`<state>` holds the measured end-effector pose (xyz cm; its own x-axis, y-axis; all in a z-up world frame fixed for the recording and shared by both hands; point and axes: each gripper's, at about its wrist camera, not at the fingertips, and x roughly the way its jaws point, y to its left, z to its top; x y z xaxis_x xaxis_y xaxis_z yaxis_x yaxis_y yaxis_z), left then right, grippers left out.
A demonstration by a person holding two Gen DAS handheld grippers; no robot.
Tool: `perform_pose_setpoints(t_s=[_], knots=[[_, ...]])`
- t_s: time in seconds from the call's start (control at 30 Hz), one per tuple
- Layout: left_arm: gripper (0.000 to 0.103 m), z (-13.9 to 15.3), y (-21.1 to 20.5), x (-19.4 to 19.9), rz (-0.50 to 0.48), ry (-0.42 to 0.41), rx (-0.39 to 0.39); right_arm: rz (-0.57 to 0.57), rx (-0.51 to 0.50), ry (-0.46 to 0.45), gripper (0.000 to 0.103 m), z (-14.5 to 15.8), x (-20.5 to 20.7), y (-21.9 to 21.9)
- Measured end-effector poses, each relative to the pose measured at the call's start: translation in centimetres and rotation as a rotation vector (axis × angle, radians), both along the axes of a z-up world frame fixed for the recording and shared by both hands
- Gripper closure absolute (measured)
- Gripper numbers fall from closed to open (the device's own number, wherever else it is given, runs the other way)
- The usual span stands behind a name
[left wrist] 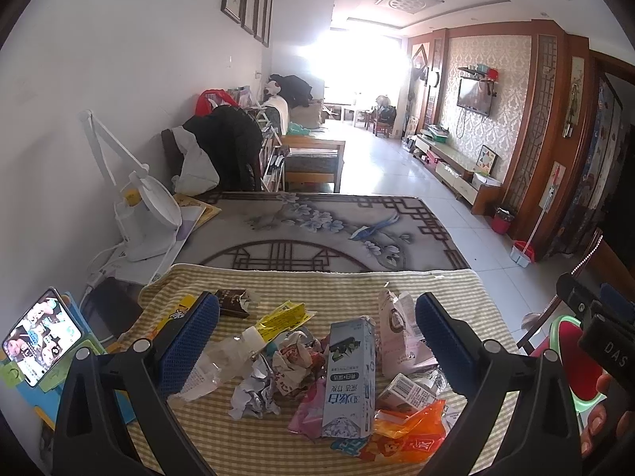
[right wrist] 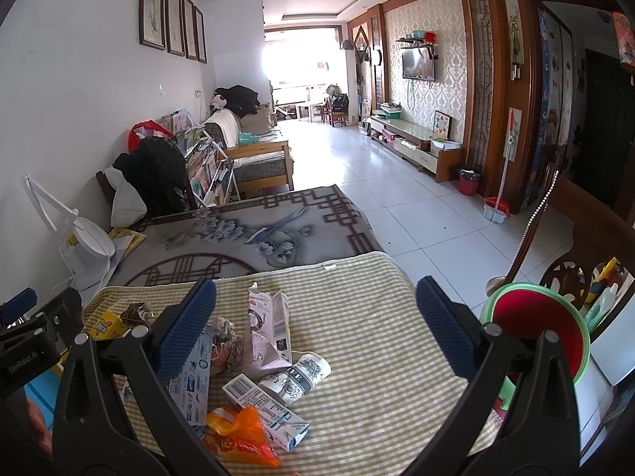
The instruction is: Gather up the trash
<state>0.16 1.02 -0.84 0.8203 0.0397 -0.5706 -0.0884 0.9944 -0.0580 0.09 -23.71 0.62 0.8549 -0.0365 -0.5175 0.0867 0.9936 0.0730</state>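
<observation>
A pile of trash lies on a yellow checked cloth (left wrist: 337, 285). In the left wrist view it holds a toothpaste box (left wrist: 349, 373), a crumpled clear bottle (left wrist: 222, 361), a yellow wrapper (left wrist: 281, 317), crumpled foil (left wrist: 254, 396), a pink carton (left wrist: 397, 333) and an orange bag (left wrist: 408, 432). My left gripper (left wrist: 317, 341) is open above the pile. My right gripper (right wrist: 313, 329) is open over the pink carton (right wrist: 266, 333), a patterned paper cup (right wrist: 297, 377), a small white box (right wrist: 262, 404) and the orange bag (right wrist: 242, 436). A red bin with a green rim (right wrist: 535, 333) stands right of the table.
A white desk lamp (left wrist: 139, 218) and a phone on a stand (left wrist: 39, 337) sit at the table's left. A grey flowered table mat (left wrist: 317, 230) lies beyond the cloth. A wooden chair (right wrist: 575, 273) stands right, near the bin. Tiled floor stretches ahead.
</observation>
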Motion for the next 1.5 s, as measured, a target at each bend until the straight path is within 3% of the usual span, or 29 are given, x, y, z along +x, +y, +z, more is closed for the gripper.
perform_pose_setpoints(t_s=[1.17,1.4,1.5], knots=[[0.008,-0.6,0.4,0.1,-0.031,-0.006,-0.022,-0.002,0.006,0.029,0.004,-0.9,0.4,0.0],[0.008,-2.1,4.2,0.9,0.007,-0.049,-0.019,0.070,0.025,0.109,0.003,-3.1,2.6,1.2],[0.008,-3.9,7.2,1.9,0.023,0.029,-0.011,0.153,0.061,0.202,0.003,-5.2,4.8,2.3]])
